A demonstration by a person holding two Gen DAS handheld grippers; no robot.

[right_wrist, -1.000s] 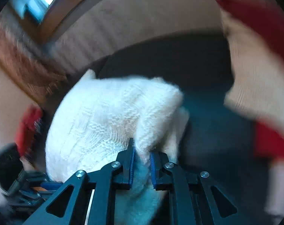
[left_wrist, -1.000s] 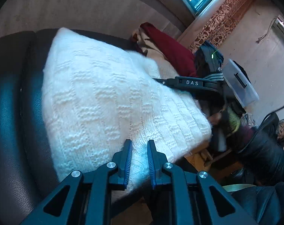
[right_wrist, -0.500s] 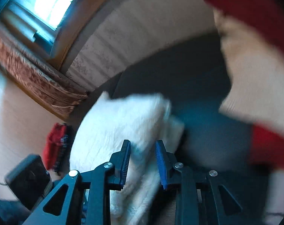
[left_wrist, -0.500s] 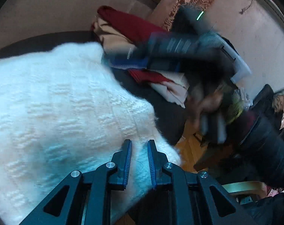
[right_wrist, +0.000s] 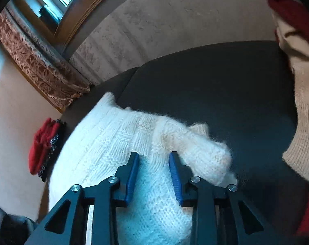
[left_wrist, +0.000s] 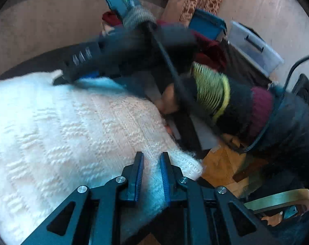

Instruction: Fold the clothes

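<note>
White knit sweater (left_wrist: 72, 132) lies bundled on the dark seat (right_wrist: 215, 81); your left gripper (left_wrist: 151, 173) pinches its corner for control, while your right gripper (right_wrist: 153, 175) stands parted above it.

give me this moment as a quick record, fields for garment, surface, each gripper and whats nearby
garment: white knit sweater, bunched in a thick bundle
surface: dark seat cushion
left gripper: shut on a corner of the sweater
right gripper: open, fingers astride the knit, not pinching it
nearby: beige and red clothes to the right of the sweater; clear plastic bin behind
fold state: cannot tell how many layers
</note>
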